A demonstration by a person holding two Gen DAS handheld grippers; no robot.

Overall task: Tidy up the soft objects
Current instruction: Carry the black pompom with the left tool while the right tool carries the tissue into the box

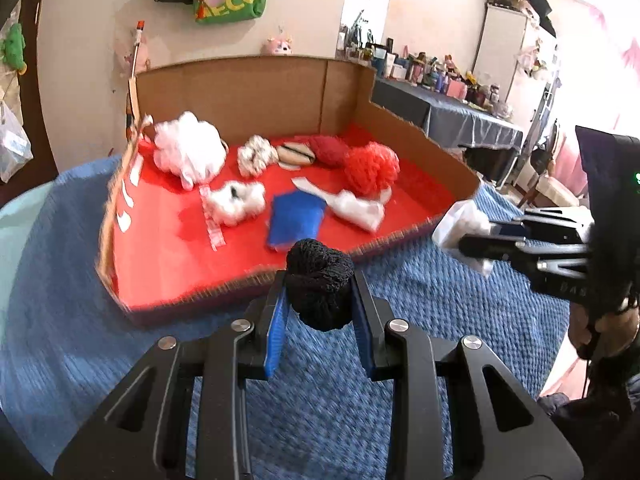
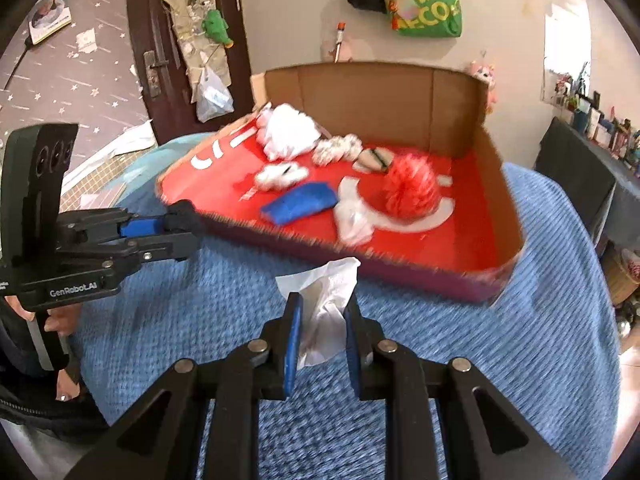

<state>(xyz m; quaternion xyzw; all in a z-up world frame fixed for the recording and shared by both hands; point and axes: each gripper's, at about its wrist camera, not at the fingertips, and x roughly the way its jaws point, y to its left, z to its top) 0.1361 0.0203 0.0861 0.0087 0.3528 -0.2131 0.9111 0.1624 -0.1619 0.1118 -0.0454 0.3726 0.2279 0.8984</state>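
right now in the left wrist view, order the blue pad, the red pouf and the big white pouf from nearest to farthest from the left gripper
1. Blue pad: in the box, just beyond the left gripper and the black ball it holds.
2. Red pouf: mid-box, to the right.
3. Big white pouf: back left corner.

A green bag (image 2: 430, 4) hangs on the wall (beside a dark door (image 2: 160, 40)).

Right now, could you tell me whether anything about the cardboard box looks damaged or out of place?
Yes: the cardboard box has no front wall, and its right wall is cut down in a jagged step. The soft items on its red floor lie loose, not spilled.
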